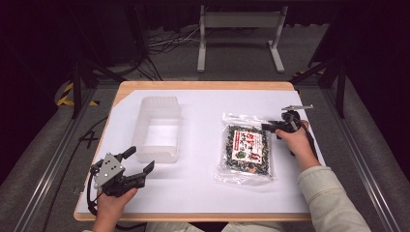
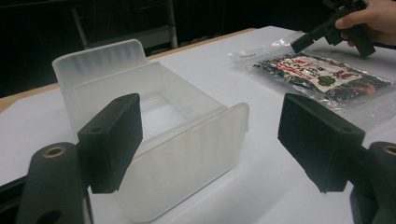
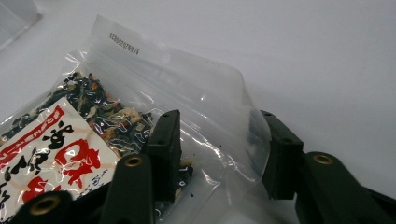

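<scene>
The left gripper rests near the front left of the table, its jaws wide apart with nothing between them, pointing at the clear plastic container that stands just beyond it. In the left gripper view this container is empty and upright, with its open side up.

On the right side, further from the person, lies the clear bag of dried food, flat on the white surface and well apart from the container. The right gripper is at the far right corner of the bag. In the right gripper view its jaws stand on both sides of the bag's clear top edge, partly closed, but the pads do not seem to press the plastic yet.

I judge the step is to pinch this corner. To do it well, the jaws should catch only the empty plastic above the contents, close fully, and lift slowly so the thin film does not slip out.
</scene>
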{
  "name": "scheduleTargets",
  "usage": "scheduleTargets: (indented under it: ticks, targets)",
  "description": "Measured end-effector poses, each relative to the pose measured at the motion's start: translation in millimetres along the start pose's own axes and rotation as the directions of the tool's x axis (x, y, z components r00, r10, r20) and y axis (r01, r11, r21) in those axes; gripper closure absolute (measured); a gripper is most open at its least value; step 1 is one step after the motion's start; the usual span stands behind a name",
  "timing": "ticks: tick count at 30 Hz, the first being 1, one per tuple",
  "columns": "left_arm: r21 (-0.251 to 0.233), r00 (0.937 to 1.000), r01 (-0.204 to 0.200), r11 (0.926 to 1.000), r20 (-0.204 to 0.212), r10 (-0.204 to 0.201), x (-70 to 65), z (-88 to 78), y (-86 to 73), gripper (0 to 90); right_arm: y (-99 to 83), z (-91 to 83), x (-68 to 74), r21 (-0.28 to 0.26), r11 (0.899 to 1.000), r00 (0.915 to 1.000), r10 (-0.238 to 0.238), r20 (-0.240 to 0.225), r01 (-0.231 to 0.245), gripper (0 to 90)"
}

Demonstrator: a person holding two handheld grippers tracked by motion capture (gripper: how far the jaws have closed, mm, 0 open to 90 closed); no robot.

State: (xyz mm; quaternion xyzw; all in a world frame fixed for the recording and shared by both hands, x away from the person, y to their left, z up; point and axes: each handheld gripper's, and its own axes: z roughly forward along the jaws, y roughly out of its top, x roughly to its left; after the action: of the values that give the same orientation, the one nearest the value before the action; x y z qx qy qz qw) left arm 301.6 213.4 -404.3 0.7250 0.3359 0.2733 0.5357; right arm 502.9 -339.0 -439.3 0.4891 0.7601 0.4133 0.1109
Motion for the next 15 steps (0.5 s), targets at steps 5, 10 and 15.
scheduleTargets:
  ticks: [5,10,15]
  targets:
    - [-0.005,1.0000,0.000,1.0000,-0.004,0.000,0.4,0.5,0.3,22.2,1.5,-5.3,1.4,0.011,0.999,0.9995,-0.032,-0.005,0.032,75.4]
    - [-0.024,0.9998,0.006,0.9997,-0.020,-0.006,0.0,1.7,-0.1,19.8,2.4,-7.7,2.5,0.002,0.999,0.9989,-0.045,0.013,0.045,86.8]
    - [0.024,0.9993,0.030,0.9993,-0.023,-0.029,0.9,2.1,1.8,24.8,4.1,-9.3,5.0,0.006,0.999,0.9983,-0.054,0.023,0.054,88.5]
